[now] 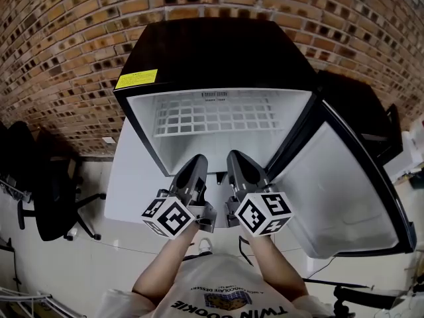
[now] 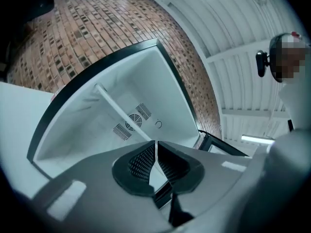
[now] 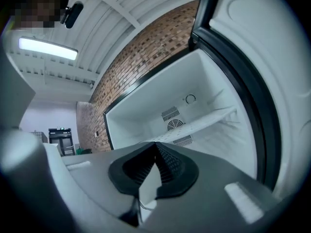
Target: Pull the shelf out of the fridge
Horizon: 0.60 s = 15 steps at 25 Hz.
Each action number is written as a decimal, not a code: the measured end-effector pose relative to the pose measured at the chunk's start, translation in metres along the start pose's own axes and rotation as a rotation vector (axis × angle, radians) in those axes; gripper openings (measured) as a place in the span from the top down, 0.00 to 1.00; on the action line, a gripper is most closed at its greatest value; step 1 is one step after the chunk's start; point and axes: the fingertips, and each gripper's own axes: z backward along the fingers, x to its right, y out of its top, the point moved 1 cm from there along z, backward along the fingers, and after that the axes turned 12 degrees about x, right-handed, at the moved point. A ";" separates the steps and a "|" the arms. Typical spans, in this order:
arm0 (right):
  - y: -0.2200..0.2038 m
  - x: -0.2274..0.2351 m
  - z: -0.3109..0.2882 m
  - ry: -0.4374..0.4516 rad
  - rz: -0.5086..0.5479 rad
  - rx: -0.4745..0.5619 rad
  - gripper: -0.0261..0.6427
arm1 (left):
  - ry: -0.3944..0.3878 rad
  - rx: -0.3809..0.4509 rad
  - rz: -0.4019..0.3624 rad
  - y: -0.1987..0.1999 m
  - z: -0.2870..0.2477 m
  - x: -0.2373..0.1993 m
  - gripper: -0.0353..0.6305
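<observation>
The white wire grid shelf [image 1: 212, 119] sits fully inside the fridge, lying level across the white cavity, seemingly on side ledges, with its front edge facing the opening; nothing touches it, so the pull has not begun. Around it is the small black box-shaped fridge [image 1: 205, 45], standing against a red brick wall [image 1: 66, 32], with a yellow label [image 1: 136, 79] on its top at about 10 o'clock from the shelf. The white-lined black fridge door [image 1: 344, 191] is swung wide to about 4 o'clock, which leaves the shelf's front free to reach. Directly at 6 o'clock from the shelf, just outside the opening, the left gripper [image 1: 197, 159] and right gripper [image 1: 236, 156] are held side by side with their tips aimed at the cavity, probably lined up so each can take one half of the front edge. The left gripper view shows the left gripper [image 2: 155, 143] with its dark ribbed pads pressed together on nothing, the shelf [image 2: 121, 113] well ahead at 11 o'clock. The right gripper [image 3: 155, 144] is likewise closed and empty, with the shelf [image 3: 204, 120] ahead at 1 o'clock. Both would need to part before gripping. A black office chair [image 1: 50, 191] stands well apart at 9 o'clock.
</observation>
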 end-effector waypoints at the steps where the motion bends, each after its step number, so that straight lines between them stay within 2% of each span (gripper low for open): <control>1: -0.001 0.003 -0.003 -0.008 -0.022 0.002 0.95 | 0.005 0.004 0.022 0.002 -0.003 -0.003 0.95; 8: -0.006 0.022 -0.023 -0.062 -0.227 0.019 0.91 | 0.021 0.044 0.164 0.010 -0.021 -0.023 0.88; 12: -0.009 0.031 -0.031 -0.080 -0.387 0.033 0.83 | 0.024 0.080 0.275 0.011 -0.028 -0.033 0.82; 15: -0.008 0.036 -0.037 -0.083 -0.508 0.062 0.82 | 0.040 0.108 0.340 0.013 -0.033 -0.040 0.78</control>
